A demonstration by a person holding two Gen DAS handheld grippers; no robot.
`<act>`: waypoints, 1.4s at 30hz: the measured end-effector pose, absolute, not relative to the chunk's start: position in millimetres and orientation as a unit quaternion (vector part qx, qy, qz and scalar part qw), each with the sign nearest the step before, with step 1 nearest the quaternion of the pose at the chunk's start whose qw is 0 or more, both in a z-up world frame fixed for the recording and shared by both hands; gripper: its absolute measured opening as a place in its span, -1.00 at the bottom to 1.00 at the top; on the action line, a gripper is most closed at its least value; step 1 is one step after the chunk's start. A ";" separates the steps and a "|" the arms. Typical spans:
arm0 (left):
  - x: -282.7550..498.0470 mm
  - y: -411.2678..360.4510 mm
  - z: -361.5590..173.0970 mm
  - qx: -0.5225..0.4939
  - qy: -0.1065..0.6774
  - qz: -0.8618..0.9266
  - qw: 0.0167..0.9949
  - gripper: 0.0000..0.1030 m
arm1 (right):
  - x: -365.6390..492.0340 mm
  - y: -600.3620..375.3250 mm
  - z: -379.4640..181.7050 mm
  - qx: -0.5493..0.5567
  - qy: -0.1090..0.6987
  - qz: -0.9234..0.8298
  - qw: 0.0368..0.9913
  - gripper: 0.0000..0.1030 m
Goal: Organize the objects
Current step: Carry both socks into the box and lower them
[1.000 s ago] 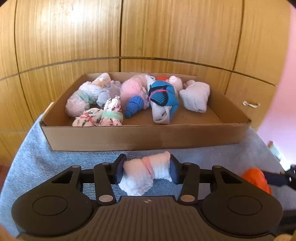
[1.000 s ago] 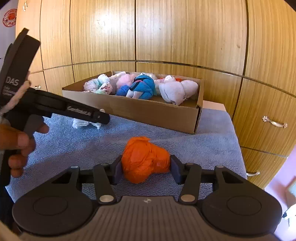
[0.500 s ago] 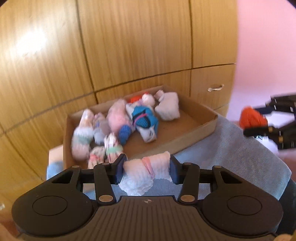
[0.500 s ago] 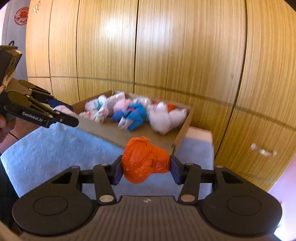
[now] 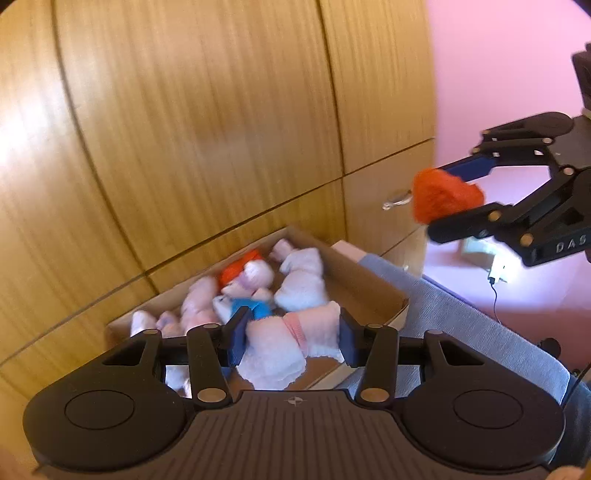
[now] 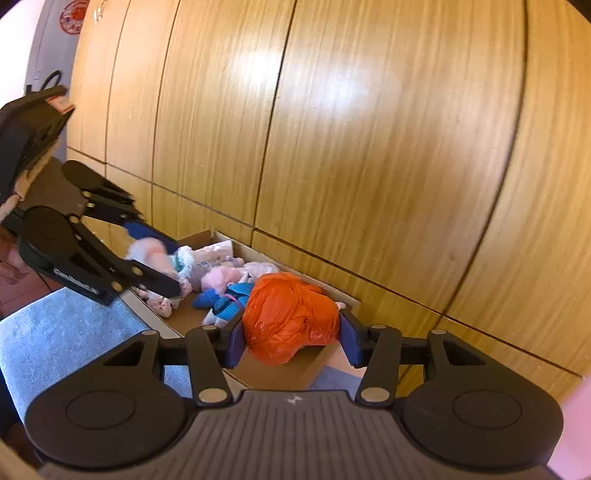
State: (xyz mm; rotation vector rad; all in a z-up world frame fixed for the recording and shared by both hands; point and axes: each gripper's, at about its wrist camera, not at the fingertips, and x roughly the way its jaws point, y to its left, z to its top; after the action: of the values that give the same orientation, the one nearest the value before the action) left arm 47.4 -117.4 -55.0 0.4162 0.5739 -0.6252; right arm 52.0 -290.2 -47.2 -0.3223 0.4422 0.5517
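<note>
Both grippers now hang higher and tilted compared with a second ago, lifted off the blue cloth and carried over the cardboard box. Nearest the left camera, the left gripper [image 5: 290, 338] is clenched on a white sock roll with a pink band [image 5: 291, 341], its jaws pressing the roll from both sides above the front edge of the box [image 5: 373, 291]. Nearest the right camera, the right gripper [image 6: 291, 339] grasps an orange bundle [image 6: 290, 317] the same way, held above the right end of the box [image 6: 258, 365].

Under them, the blue-grey cloth [image 5: 476, 332] covers the surface and the box sits on it, close against the wooden cabinet fronts [image 5: 207, 129]. Inside the box lie rolled socks (blurred in the left view): a blue pair [image 6: 225, 299], a pink one [image 6: 221, 277], white ones [image 5: 301, 275] and an orange one [image 5: 236, 267] toward the back.

Across from each camera the other gripper shows in mid-air, the right one with its orange bundle [image 5: 445, 195] against the pink wall [image 5: 498, 66], the left one [image 6: 155, 264] with its white roll above the left end of the box. Farther back, the cabinet panels fill the room, with a metal handle [image 5: 397, 199] on a drawer beside the pink wall and a red round sticker [image 6: 74, 16] high on the far left.
</note>
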 end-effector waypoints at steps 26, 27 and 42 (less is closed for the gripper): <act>159.4 -143.4 -135.0 0.188 0.438 -0.373 0.796 0.07 | 137.2 -252.9 -98.9 -0.197 0.337 0.337 0.857 -0.08; 160.2 -142.1 -136.8 0.198 0.433 -0.364 0.801 0.07 | 140.1 -250.1 -102.9 -0.199 0.341 0.340 0.854 -0.08; 166.6 -117.8 -148.4 0.222 0.426 -0.349 0.804 0.08 | 164.1 -212.9 -131.8 -0.257 0.365 0.398 0.802 -0.08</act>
State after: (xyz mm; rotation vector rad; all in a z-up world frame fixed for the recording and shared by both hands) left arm 166.6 -117.8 -148.4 0.4745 0.9133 -0.7482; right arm 164.1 -212.9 -131.8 -0.5506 0.7830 0.8526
